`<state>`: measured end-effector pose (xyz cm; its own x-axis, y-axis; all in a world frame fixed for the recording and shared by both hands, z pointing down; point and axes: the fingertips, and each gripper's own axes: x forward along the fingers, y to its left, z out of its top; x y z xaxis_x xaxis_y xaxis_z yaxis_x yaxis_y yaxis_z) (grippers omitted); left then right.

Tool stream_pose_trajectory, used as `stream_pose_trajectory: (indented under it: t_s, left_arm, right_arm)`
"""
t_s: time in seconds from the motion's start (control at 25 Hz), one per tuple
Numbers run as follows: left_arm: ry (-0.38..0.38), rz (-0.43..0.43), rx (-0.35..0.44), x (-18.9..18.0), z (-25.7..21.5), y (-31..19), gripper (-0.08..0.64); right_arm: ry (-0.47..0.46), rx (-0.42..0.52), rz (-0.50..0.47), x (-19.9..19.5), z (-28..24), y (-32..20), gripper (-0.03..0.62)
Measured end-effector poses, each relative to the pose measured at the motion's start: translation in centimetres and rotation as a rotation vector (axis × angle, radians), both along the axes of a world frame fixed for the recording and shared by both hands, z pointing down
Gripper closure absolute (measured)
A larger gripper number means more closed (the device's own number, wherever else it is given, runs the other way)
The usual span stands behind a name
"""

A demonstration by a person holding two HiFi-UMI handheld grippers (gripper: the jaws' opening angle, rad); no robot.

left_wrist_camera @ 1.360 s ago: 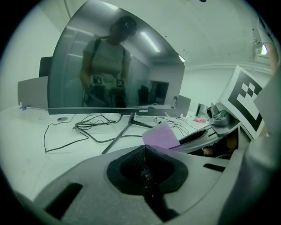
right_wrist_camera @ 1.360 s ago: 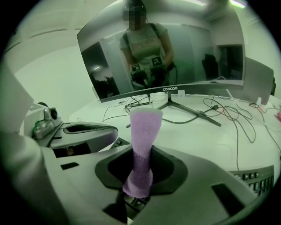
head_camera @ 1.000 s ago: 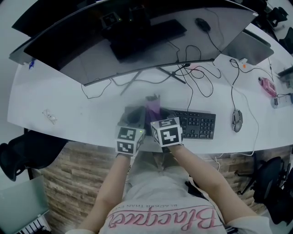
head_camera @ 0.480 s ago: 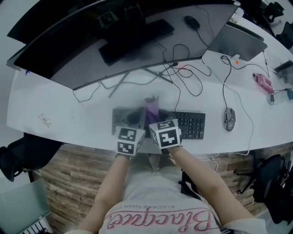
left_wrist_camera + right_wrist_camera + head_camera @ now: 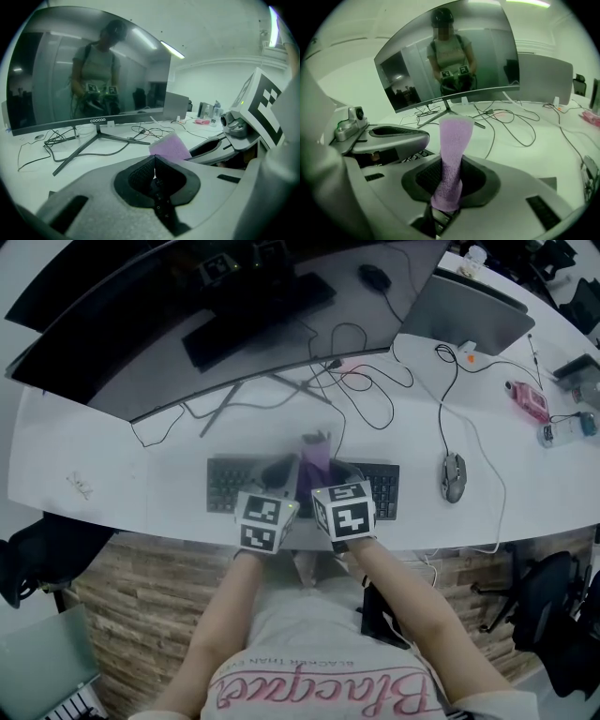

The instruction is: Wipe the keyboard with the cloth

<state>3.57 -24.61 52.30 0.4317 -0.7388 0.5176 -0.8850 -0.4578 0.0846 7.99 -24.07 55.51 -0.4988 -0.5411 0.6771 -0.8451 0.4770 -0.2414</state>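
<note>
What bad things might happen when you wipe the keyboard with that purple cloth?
1. The right gripper pinches only a narrow bit of the cloth, so the cloth might slip out mid-wipe.
2. The keyboard lies near the front edge of the desk, so a pull toward the person might slide it off.
3. The left gripper, shut and empty, sits close beside the right one; they might bump.

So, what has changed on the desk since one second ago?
The left tool, shut and empty, and the right tool with the purple cloth moved rightward along the keyboard; more of its left end shows now. Unchanged: the right tool's grip on the cloth.
</note>
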Motion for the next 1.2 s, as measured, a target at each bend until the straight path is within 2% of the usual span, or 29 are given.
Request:
stream_pose_trajectory:
  t_s: [0.32, 0.84, 1.2]
  left_arm:
    - [0.011, 0.029, -0.004, 4.4, 0.3, 0.2, 0.555]
    - [0.018, 0.107, 0.012, 11.0, 0.0, 1.2, 0.555]
    - [0.022, 0.150, 0.012, 13.8, 0.0, 1.9, 0.555]
  right_arm:
    - [-0.008, 0.000, 0.034, 5.0, 0.0, 0.1, 0.505]
    - [0.060, 0.038, 0.103, 12.9, 0.0, 0.4, 0.505]
    - [0.112, 0.049, 0.184, 18.2, 0.0, 0.4, 0.505]
